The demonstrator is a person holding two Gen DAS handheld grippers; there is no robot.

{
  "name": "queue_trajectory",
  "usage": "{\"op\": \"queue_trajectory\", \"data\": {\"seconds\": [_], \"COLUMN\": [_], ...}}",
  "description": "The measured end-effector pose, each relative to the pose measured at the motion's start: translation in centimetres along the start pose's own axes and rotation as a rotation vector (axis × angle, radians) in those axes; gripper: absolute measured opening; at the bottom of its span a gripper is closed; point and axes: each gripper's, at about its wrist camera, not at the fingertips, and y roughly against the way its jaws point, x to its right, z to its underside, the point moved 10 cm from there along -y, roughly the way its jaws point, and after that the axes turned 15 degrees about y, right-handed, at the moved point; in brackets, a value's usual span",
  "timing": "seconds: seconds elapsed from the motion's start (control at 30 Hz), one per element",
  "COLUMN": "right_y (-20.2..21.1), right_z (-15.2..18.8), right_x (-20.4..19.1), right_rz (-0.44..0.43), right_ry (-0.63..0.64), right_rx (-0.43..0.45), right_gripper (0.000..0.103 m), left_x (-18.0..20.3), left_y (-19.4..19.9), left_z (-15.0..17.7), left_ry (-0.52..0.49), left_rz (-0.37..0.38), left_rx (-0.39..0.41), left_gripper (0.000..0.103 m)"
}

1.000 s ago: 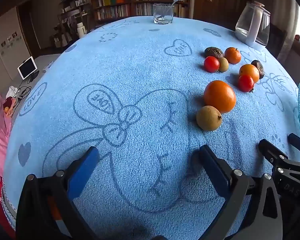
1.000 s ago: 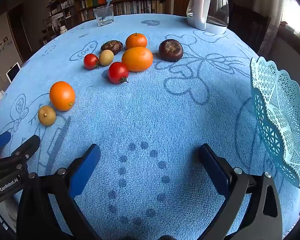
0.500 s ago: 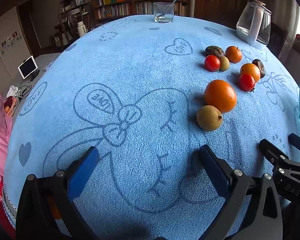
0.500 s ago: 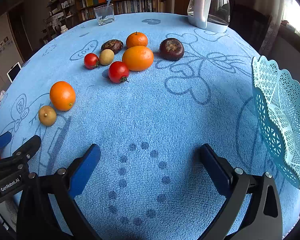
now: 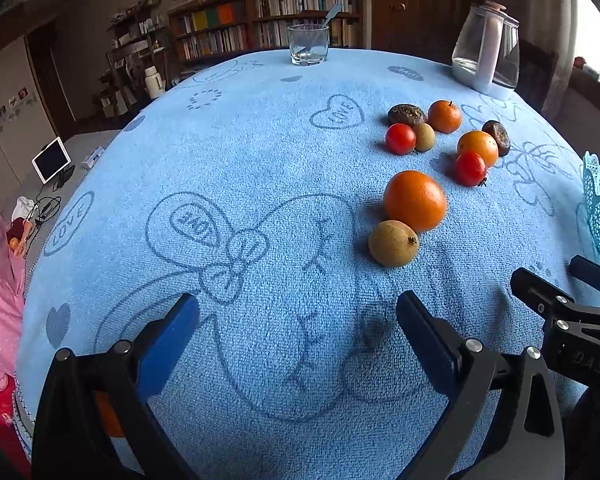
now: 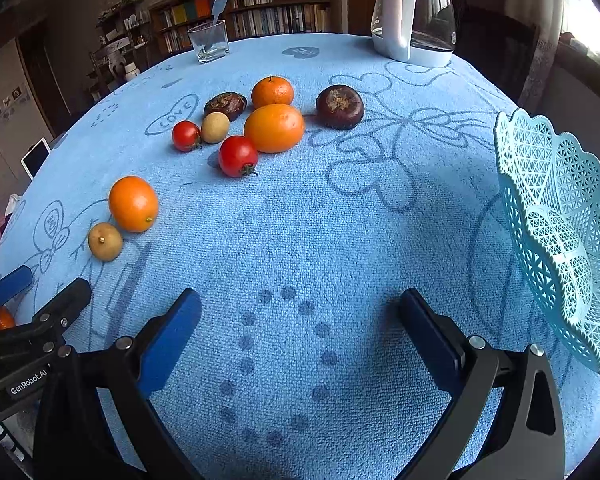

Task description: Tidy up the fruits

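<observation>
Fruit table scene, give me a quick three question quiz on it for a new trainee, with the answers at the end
1. True or false: the turquoise lattice basket already holds fruit.
2. How many red tomatoes lie on the blue tablecloth?
3. Multiple choice: the small tan fruit nearest the left gripper lies against which neighbour? A) a dark brown fruit B) the big orange C) the glass kettle

Key
1. False: no fruit shows in the visible part of the basket.
2. Two: one beside the far tan fruit, one in front of the oval orange fruit.
3. B
</observation>
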Motion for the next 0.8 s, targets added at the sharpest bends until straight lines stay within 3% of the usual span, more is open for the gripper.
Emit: {"op": "queue_trajectory", "data": {"seconds": [0.17, 0.8], "right_y": [1.0, 4.1], "right_z": [-0.3, -2.6], "right_x": [0.2, 0.0], "right_rz": [0.009, 0.006], "right_ry": [-0.011, -0.021], "right_rx": [0.037, 0.157], "right_gripper": [0.101, 0.101], "left_x": [0.7, -0.7], "left_y": [1.6, 5.6], "left_z": [-0.3, -2.0], "left_ry": [-0.059, 0.010], "left_rz": [-0.014, 0.004], "left_rx": [0.071, 0.163], "left_gripper": [0.098, 0.098]}}
